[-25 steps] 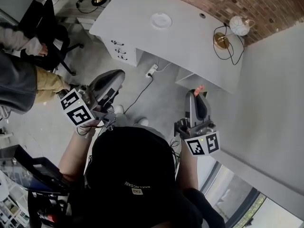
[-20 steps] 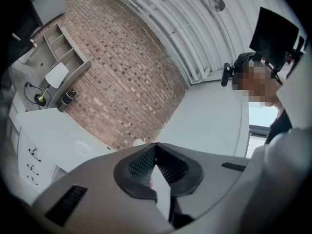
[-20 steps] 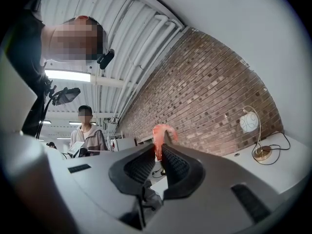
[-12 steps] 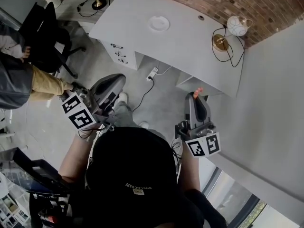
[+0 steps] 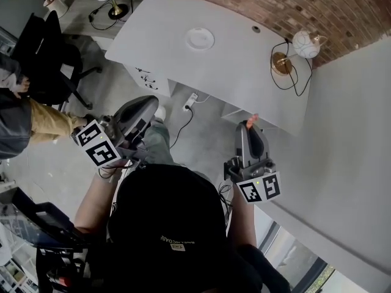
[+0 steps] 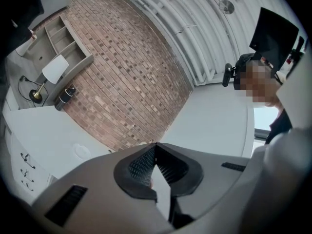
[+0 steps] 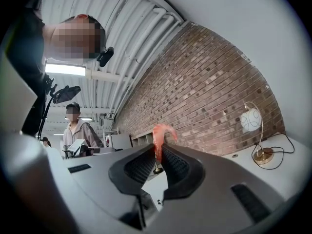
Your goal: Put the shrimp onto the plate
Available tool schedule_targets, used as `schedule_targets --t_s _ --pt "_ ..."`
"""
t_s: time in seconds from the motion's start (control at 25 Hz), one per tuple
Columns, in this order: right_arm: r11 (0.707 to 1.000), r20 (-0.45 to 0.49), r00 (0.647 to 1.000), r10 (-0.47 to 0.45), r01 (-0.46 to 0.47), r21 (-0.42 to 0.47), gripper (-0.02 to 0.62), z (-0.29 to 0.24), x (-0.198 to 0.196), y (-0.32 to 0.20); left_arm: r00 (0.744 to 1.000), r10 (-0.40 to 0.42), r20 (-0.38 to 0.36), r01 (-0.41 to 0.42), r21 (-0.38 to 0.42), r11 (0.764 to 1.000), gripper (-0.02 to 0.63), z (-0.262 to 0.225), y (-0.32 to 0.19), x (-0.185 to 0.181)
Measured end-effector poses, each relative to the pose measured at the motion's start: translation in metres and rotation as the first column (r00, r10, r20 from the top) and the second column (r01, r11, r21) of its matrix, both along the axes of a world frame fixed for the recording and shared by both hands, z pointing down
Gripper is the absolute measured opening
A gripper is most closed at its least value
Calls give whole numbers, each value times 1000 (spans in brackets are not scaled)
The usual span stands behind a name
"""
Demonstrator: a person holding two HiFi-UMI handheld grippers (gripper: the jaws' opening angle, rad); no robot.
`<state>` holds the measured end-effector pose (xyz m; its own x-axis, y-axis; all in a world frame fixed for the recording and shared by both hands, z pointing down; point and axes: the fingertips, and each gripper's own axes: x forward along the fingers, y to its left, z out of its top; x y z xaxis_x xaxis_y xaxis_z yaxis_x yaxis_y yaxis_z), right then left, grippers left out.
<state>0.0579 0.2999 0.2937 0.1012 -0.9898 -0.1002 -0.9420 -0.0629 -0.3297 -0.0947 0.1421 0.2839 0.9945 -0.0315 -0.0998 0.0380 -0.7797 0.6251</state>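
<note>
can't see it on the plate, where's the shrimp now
The shrimp is pinched in the right tongs, at the head view's right, over the floor, short of the plate.

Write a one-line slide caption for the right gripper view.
Right gripper shut on a pink shrimp, held up before a brick wall, globe lamp on the white desk at right.

desk [image 5: 244, 60]: white, by brick wall [image 5: 342, 11]; globe lamp [image 5: 304, 43]: on desk's right end; office chair [image 5: 46, 60]: left, on floor

Desk [image 5: 244, 63] with plate [image 5: 200, 38] nearer in head view; seated person [image 5: 43, 119] slipped toward left edge.
</note>
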Motion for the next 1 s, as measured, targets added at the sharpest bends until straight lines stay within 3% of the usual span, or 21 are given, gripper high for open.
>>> schedule_targets --t_s 0.6,1.0 --pt "989 38 997 64 -58 -135 41 24 71 -193 998 61 33 -57 -118 991 3 39 -198 77" --pt "973 26 989 146 -138 -185 41 20 119 -309 985 167 51 -157 -156 975 3 51 -305 129"
